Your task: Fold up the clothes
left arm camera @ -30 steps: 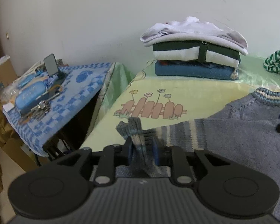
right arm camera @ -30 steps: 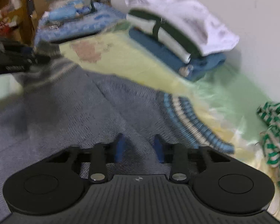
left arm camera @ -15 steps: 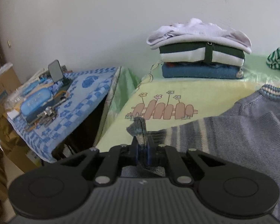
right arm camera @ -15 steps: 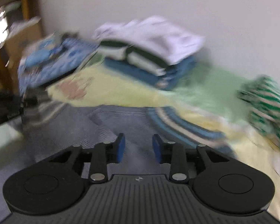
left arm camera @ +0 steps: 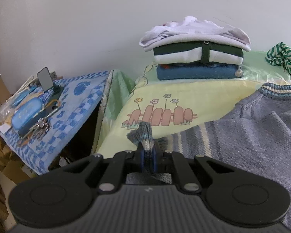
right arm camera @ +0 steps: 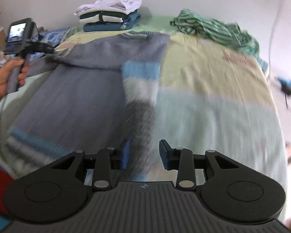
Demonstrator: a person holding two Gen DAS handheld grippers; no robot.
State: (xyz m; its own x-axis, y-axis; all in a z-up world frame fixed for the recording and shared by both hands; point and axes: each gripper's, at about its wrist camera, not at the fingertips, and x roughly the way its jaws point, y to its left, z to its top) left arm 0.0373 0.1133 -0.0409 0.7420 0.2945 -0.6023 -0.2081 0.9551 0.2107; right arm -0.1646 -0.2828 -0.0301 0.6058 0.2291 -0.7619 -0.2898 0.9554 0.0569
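Side table: one, left of the left jaws, under a blue checked cloth; on it a small upright mirror, a blue case and a bunch of keys; the other small items there are too cluttered to name.
Left gripper: jaws nearly together, pinching the striped cuff of the sweater; the cuff stands up above the pads.
Person's hand: one in view, far left in the right wrist view, wrapped round the left gripper's handle; a red sleeve is cut off by the frame edge.
Grey sweater: one, spread flat on the bed, ahead and left of the right jaws; its collar points toward the wall. One sleeve, banded blue, white and grey, lies folded down along the body and runs toward the gap of the right jaws.
Folded pile: one stack by the wall, beyond the left jaws; three layers can be counted, blue at the bottom, white with dark green in the middle, pale white on top.
Right gripper: jaws partly apart, pads pressing on nothing; they have just been opening, and the sleeve end lies below the gap, blurred.
Bed sheet: yellow and pale green, bare to the right of the right jaws.
Green striped garment: one, crumpled, far ahead and right of the right jaws, blurred.
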